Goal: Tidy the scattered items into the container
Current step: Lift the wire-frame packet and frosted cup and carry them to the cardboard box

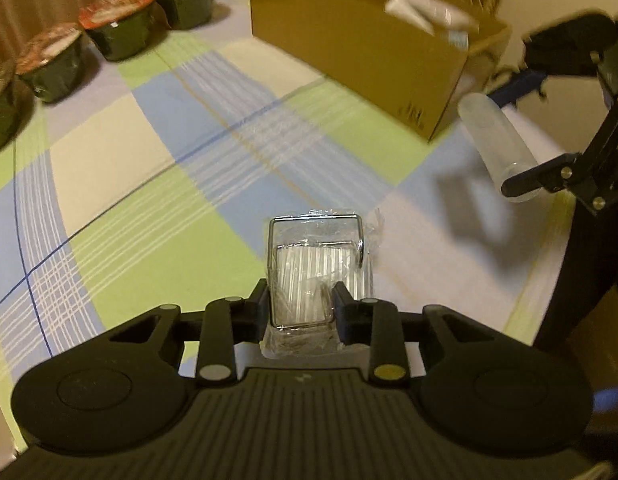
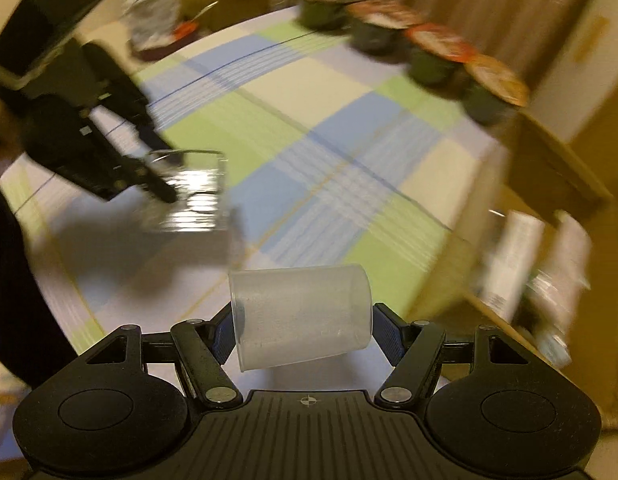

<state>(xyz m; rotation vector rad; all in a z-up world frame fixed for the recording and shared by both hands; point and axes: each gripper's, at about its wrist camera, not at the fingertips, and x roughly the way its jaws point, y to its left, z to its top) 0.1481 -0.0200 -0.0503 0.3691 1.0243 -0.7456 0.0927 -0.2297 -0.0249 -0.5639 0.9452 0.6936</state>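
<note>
Pinching a wrapped wire holder (image 1: 309,272), the left claw (image 1: 301,304); right claw (image 2: 303,330) clamps a sideways plastic cup (image 2: 301,316).

The left black two-finger gripper (image 1: 301,300) was raised above the table, its jaws closed against the sides of a clear plastic-wrapped packet in a thin wire frame (image 1: 315,276); the right black two-finger gripper (image 2: 301,330) hung off to the left one's right, also held aloft; its blue-padded fingers (image 2: 391,330) clamped a translucent plastic cup (image 2: 303,316) lying sideways between them.
</note>
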